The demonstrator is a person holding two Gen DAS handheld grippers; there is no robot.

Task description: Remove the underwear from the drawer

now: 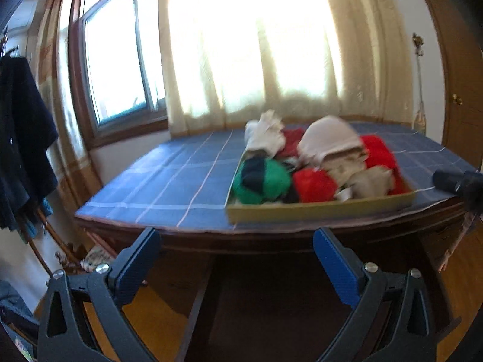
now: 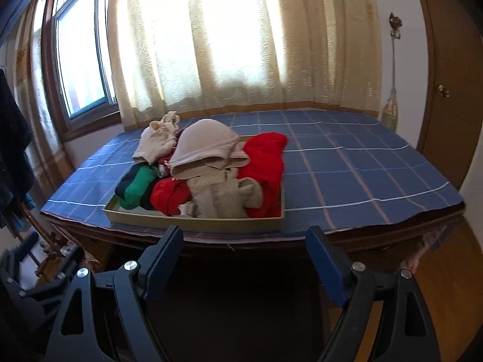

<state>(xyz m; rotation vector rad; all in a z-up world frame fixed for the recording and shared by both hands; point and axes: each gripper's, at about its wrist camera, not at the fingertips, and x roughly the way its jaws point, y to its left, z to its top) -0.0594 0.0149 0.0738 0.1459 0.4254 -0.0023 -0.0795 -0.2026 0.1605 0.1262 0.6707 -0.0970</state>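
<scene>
Both grippers hang short of the table's near edge, jaws spread wide with nothing between them – the left gripper (image 1: 237, 241) and the right gripper (image 2: 244, 241) alike. Ahead of the jaws a shallow drawer (image 2: 193, 223) rests on the blue checked cloth (image 2: 347, 163), heaped with underwear (image 2: 211, 166) – red, green, beige

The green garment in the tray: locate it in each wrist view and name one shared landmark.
Left wrist: green garment right of centre, at the tray's near-left corner.
Right wrist: green garment left of centre, same corner of the tray.
Shared landmark: cream curtain behind the table.
</scene>
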